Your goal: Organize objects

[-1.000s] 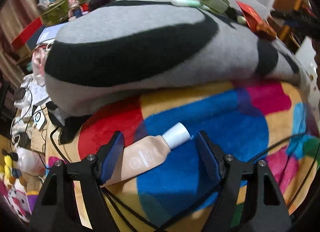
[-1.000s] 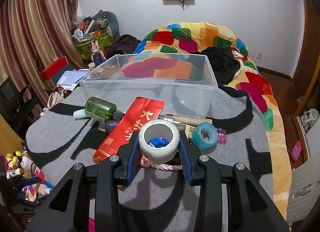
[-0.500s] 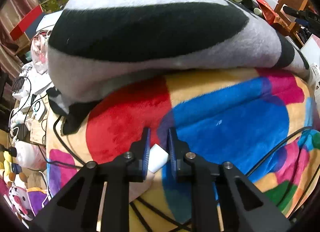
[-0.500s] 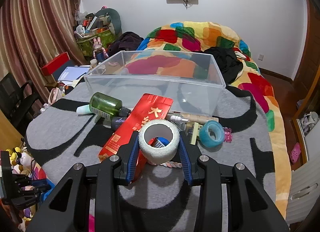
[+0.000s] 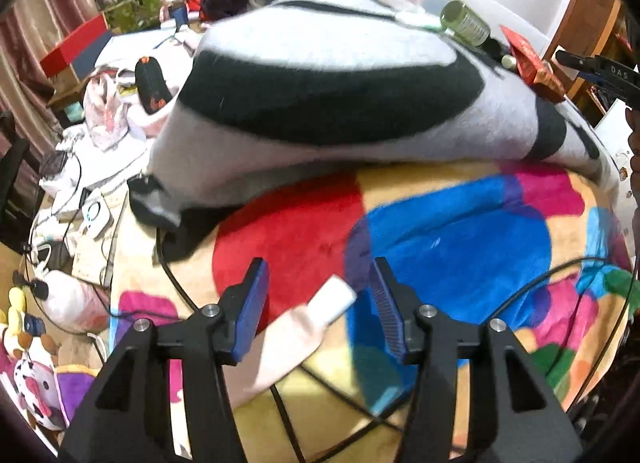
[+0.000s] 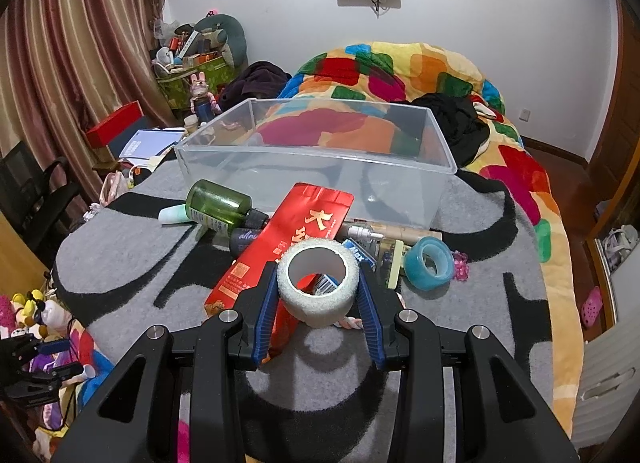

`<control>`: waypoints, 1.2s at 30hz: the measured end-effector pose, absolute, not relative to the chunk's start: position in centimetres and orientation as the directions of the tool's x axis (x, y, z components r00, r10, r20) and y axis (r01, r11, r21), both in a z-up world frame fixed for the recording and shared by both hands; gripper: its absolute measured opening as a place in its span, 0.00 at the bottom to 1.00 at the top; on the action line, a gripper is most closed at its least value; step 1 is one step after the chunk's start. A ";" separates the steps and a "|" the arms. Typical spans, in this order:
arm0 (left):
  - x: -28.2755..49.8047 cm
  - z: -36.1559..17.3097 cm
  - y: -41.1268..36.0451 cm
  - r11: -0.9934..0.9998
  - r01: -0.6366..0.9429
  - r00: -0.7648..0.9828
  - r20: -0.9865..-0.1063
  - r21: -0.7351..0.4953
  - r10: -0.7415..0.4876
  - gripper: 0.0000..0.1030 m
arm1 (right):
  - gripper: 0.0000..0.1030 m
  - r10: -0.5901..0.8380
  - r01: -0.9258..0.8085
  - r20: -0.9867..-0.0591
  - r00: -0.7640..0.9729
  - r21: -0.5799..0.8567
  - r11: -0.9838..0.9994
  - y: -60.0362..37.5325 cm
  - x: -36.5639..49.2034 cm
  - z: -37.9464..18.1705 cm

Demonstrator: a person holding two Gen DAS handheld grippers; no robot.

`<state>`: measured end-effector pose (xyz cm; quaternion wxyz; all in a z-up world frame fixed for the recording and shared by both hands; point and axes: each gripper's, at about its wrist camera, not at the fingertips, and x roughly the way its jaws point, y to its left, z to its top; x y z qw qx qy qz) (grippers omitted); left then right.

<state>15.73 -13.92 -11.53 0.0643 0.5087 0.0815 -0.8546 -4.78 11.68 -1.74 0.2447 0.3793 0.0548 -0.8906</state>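
Right now your left gripper (image 5: 318, 305) is opening, with the beige tube (image 5: 288, 337) loose between its pads on the colorful blanket (image 5: 460, 239). Your right gripper (image 6: 318, 295) squeezes the white tape roll (image 6: 318, 283) above the gray rug (image 6: 132, 255). Farther back sits the clear bin (image 6: 316, 163).

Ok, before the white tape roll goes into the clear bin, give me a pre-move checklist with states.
1. Right claw clamped on white tape roll: ok.
2. Clear bin open on top, inside looks bare: ok.
3. Path to the bin crosses the red packet and green bottle; lift clearance: cannot tell.
4. Left claw gripping beige tube: not ok, it is opening and the pads stand clear of the white cap.
5. Tube resting on the colourful blanket: ok.
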 end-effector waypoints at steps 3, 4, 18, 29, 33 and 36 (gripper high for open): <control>16.0 -13.3 -14.8 -0.979 0.198 -0.433 -0.901 -0.056 -0.036 0.50 | 0.34 -0.400 0.481 -0.710 -0.579 0.099 -0.871 11.6 -4.8 -2.0; 16.0 -13.8 -14.8 -0.978 0.196 -0.426 -0.904 -0.067 -0.024 0.51 | 0.34 -0.401 0.483 -0.712 -0.576 0.100 -0.870 11.5 -4.8 -2.0; 16.3 -14.7 -15.9 -0.959 0.264 -0.417 -0.909 -0.103 -0.017 0.20 | 0.34 -0.408 0.490 -0.699 -0.587 0.094 -0.867 11.2 -4.1 -1.8; 14.1 -4.5 -14.7 -0.967 0.209 -0.654 -0.756 -0.146 -0.028 0.20 | 0.34 -0.428 0.478 -0.673 -0.604 0.124 -0.870 12.1 -5.1 -0.8; 11.7 -1.1 -13.2 -0.980 0.116 -0.732 -0.681 -0.163 0.026 0.20 | 0.34 -0.426 0.468 -0.660 -0.619 0.125 -0.875 12.7 -5.7 -0.2; 9.4 1.0 -12.1 -0.982 0.057 -0.770 -0.634 -0.179 0.070 0.20 | 0.34 -0.423 0.462 -0.653 -0.628 0.124 -0.878 13.1 -6.2 0.2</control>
